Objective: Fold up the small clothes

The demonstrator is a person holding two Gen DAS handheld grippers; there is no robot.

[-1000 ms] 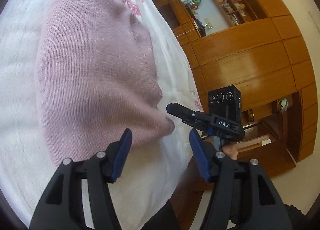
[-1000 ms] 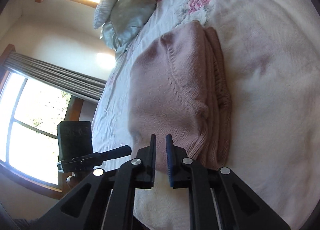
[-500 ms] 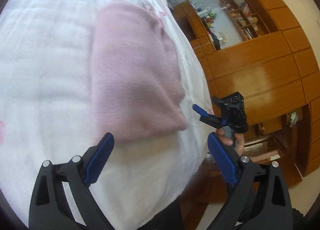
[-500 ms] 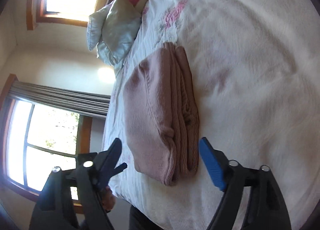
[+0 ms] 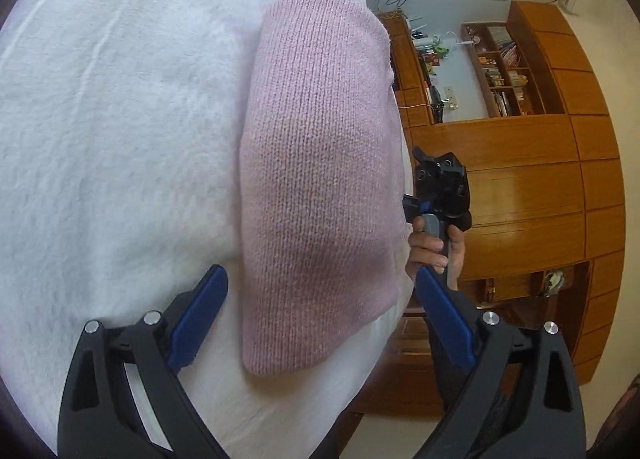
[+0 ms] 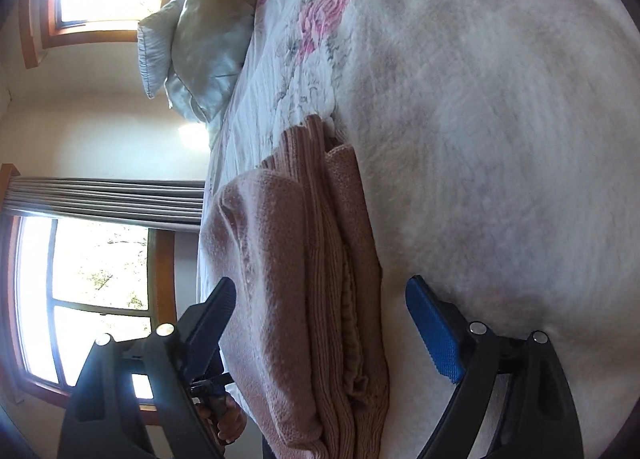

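I see the folded pink knit sweater (image 5: pixel 320 179) lying on the white bed cover (image 5: pixel 120 139), close to the near edge of the bed. Its long axis runs away from me, along that edge, and its short end points toward both claws.

My left gripper (image 5: pixel 322 323) stands wide open, with nothing in it. The near end of the sweater sits between its two blue pads, but I think the pads do not touch the knit.

My right gripper (image 6: pixel 320 333) is also wide open and empty. From its camera I look at the stacked fold edges of the sweater (image 6: pixel 320 279); several layers show there, one upon another. The pads straddle this near end, again with no contact that I can confirm.

In the left view the right gripper (image 5: pixel 438 189) is just beside the sweater on the side of the wooden cabinet (image 5: pixel 520 179), with a hand (image 5: pixel 434 247) on its handle. So both claws are about equally near, one on each long side of the sweater. In my judgement the folding looks nearly done, and the next move should go straight forward along the long axis.
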